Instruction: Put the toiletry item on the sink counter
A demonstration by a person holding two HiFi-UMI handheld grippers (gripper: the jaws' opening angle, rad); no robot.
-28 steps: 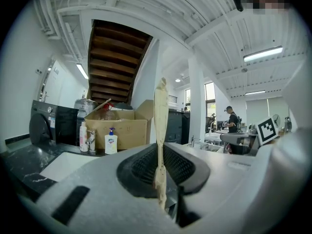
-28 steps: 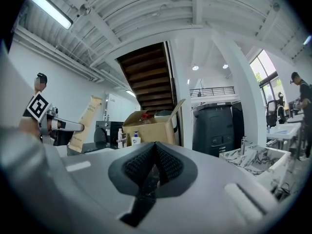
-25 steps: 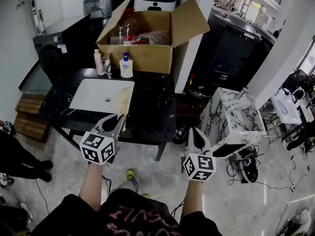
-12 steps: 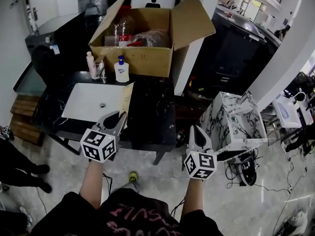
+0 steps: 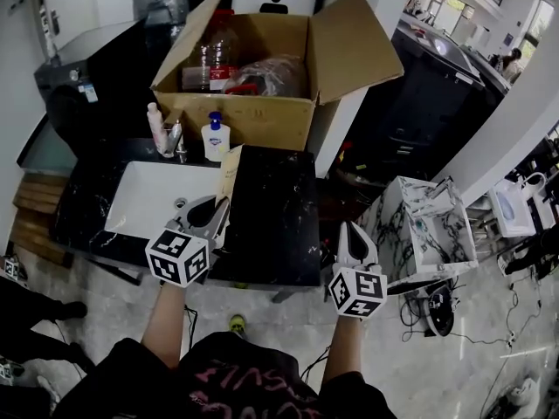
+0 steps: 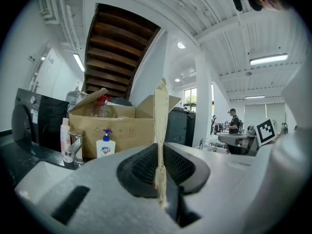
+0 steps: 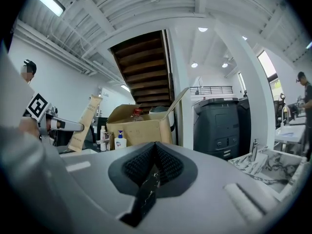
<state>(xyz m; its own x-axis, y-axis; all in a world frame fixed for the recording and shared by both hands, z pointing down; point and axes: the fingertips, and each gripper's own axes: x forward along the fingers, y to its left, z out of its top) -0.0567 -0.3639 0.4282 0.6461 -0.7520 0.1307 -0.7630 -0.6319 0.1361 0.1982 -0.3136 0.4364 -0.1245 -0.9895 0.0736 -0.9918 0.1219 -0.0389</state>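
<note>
Paper packet (image 5: 230, 173), thin and tan, stands nearly upright, pinched edge-on between the pads of the left claw (image 5: 217, 209). It is held in the air over the near part of the black marbled counter (image 5: 275, 225). A white sink (image 5: 148, 201) lies at nine o'clock from the packet. At twelve o'clock an open cardboard box (image 5: 253, 112) sits at the back, with a pump bottle (image 5: 215, 138) and a pink bottle (image 5: 155, 127) just in front of it. The right claw (image 5: 349, 230), at three o'clock past the counter's edge, is closed on nothing.
</note>
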